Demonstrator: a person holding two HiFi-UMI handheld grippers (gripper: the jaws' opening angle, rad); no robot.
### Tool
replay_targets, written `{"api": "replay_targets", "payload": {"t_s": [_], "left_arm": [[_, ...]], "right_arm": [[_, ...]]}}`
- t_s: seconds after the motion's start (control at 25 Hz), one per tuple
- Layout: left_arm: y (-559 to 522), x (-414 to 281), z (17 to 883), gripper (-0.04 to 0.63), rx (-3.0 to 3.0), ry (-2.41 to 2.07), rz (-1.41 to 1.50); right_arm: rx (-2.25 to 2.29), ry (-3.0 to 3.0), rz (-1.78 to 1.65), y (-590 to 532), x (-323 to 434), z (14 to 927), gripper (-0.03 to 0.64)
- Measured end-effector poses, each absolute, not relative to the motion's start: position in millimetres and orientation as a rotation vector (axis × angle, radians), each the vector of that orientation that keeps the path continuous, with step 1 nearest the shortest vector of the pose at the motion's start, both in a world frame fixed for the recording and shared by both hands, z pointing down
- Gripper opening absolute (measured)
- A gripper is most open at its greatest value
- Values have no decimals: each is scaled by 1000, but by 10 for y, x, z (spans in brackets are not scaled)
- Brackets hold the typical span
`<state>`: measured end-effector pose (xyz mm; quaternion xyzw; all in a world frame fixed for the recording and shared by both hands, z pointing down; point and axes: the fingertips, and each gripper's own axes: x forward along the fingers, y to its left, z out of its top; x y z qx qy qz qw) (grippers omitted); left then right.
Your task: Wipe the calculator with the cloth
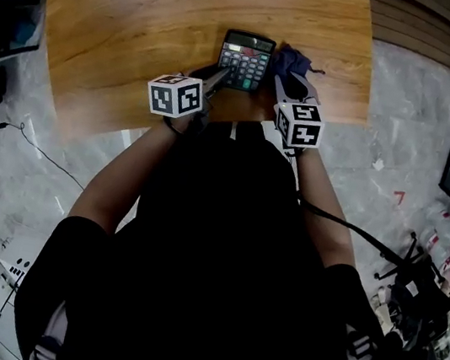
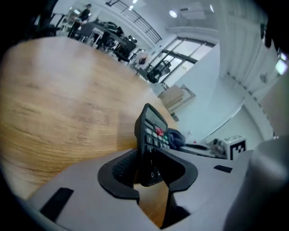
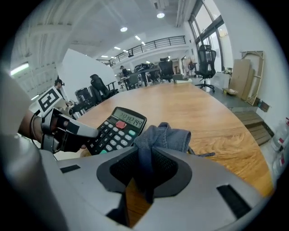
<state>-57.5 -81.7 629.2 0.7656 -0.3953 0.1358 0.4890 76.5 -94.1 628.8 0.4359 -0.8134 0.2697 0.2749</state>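
My left claw (image 2: 151, 170) stands wide. The left gripper view shows the near corner of the black desk calculator with pale keys and one red key (image 2: 151, 135) between the jaws, edge-on because that view is rolled. A sliver of wood shows between one pad and the calculator's back, so the pads are not pressing on it. The head view cannot give that gap: there the jaws simply meet the calculator's near left corner. It does show the calculator lying flat on the light wooden surface (image 1: 194, 7), whose front edge runs just on my side of the calculator. My right claw (image 3: 146, 170) is narrow and clamped on a crumpled blue-grey cloth (image 3: 165, 137). Its own view shows a fold pinched between the pads, with the rest bunched above the jaws just right of the calculator. From the head view the cloth sits against the calculator's right edge, though I cannot tell whether the two touch. Only the right gripper view shows the calculator's display clearly, with a row of digits on it. It also shows my left claw coming in at the calculator's left corner, the left marker cube (image 3: 48, 100) behind it. The left gripper view catches only a scrap of cloth beyond the calculator, and the right marker cube (image 2: 235, 146) farther off.
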Motion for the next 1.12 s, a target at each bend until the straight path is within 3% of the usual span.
{"api": "replay_targets", "payload": {"t_s": [0.24,0.48,0.64,0.72,0.76,0.84,1.12], "left_arm": [[-738,-635,6352,147,1959,-1066,666],[-809,-655,5868,150,2257,-1138,864],[-957,-654,4892,56,2568,-1358,703],[-1051,-636,4398,16,2664,-1466,555],[-1082,-621,4179,9,2697,-1501,480],[-1100,-565,3787,8,2746,-1533,334],[-1040,-275,3003,5,2809,-1622,12]], "right_arm": [[1057,-2118,760,-876,732,6124,135],[1078,-2164,750,-944,817,5562,144],[1212,-2412,539,-1150,791,4586,143],[1292,-2524,350,-1260,730,4030,106],[1336,-2563,260,-1298,699,3782,59],[1405,-2634,100,-1319,622,3360,26],[1416,-2722,-116,-1191,334,3120,15]]}}
